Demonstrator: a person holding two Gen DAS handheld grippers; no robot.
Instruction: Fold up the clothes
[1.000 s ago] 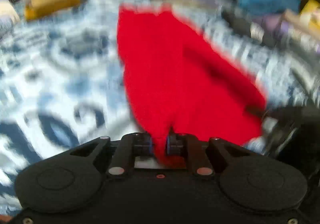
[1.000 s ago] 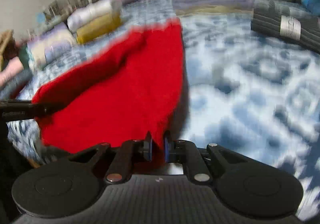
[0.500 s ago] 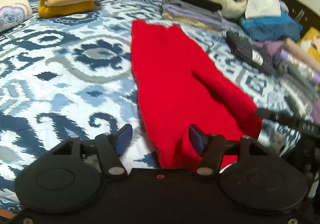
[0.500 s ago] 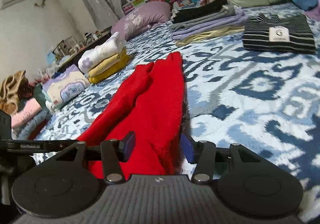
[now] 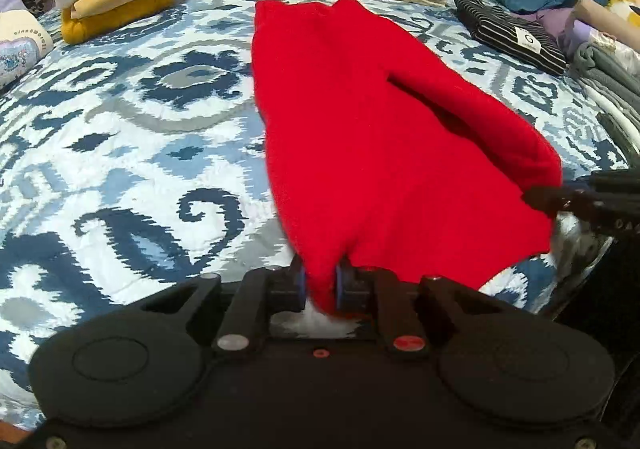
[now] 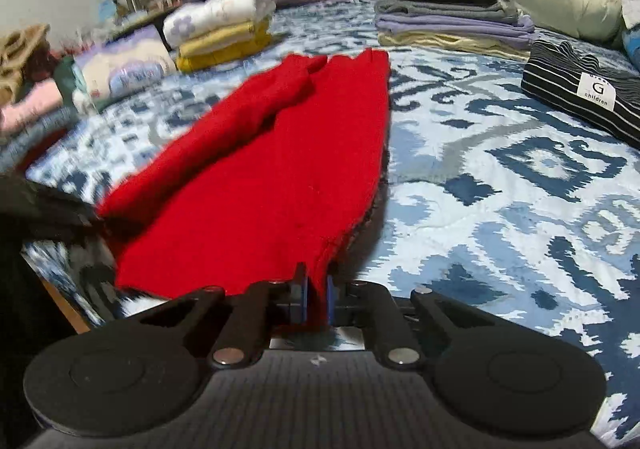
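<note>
Our left gripper (image 5: 320, 285) is closing its jaws on the near hem of the red knitted garment (image 5: 360, 121), cloth pinched between the pads; our right gripper (image 6: 317, 299) is closing likewise on the hem's other corner. Half a second ago both sets of jaws stood apart over that hem, so we have re-gripped, likely ready for the next fold. The garment lies lengthwise on the blue-and-white patterned bedspread (image 5: 140, 129), where it was.

Each of the 2 fisheye cameras sat just behind its claw, looking forward and down, close over the blue-and-white patterned bed (image 5: 132, 137). Both views shared the flat red knitted garment (image 5: 360, 137) and the folded white-and-yellow clothes stack (image 6: 220, 33).
</note>
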